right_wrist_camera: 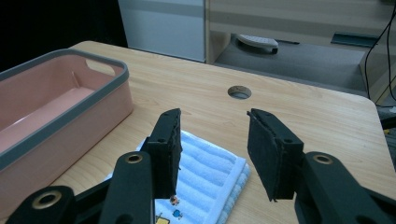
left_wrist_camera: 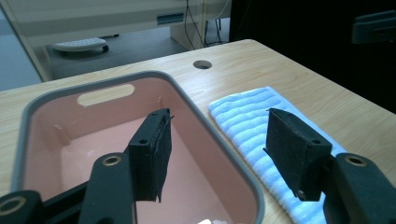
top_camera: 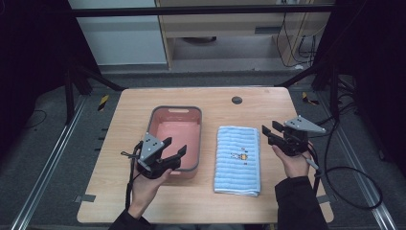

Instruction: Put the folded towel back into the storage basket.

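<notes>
1. The folded blue towel lies flat on the surface, toward its right half, just beside the pink bin, which stands empty near the middle.
2. Nothing seems done yet: the towel is untouched and, by my reading, picking it up and putting it in the bin is all left.
3. The right hand-held gripper hovers at the towel's far right corner, jaws partly spread, holding nothing.
4. The left hand-held gripper hangs over the bin's near right corner, jaws spread and empty.
</notes>
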Demonstrator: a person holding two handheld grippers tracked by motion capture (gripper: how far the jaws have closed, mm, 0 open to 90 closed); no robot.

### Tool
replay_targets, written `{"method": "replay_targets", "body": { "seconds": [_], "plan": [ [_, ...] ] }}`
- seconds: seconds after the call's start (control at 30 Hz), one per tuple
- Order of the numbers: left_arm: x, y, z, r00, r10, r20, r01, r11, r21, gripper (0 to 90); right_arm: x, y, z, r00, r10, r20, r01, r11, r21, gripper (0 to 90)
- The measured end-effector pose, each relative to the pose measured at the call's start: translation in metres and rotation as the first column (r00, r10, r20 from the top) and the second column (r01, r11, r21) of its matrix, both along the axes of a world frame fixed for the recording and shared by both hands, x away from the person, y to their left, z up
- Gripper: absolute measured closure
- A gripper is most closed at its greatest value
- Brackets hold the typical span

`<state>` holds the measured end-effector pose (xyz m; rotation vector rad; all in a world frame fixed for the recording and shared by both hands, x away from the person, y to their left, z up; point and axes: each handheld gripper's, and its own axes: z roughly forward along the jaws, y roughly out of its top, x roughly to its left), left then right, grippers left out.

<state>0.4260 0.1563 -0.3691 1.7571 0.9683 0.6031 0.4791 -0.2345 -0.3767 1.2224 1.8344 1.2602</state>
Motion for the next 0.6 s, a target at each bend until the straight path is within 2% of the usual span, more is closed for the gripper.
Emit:
{"method": "replay_targets", "body": {
  "seconds": [0.33, 0.6],
  "plan": [
    [-0.001, -0.036, -0.005, 0.9982, -0.057, 0.021, 0.056, 0.9981, 0.024, 42.7, 0.009, -0.001, 0.001, 1.0, -0.007, 0.003, 0.007, 1.0, -0.009, 51.9],
    [-0.003, -0.054, -0.01, 0.9971, -0.072, 0.026, 0.072, 0.997, 0.031, 45.3, 0.018, -0.002, -0.003, 0.9998, -0.018, -0.012, 0.018, 1.0, -0.008, 48.0]
  ]
}}
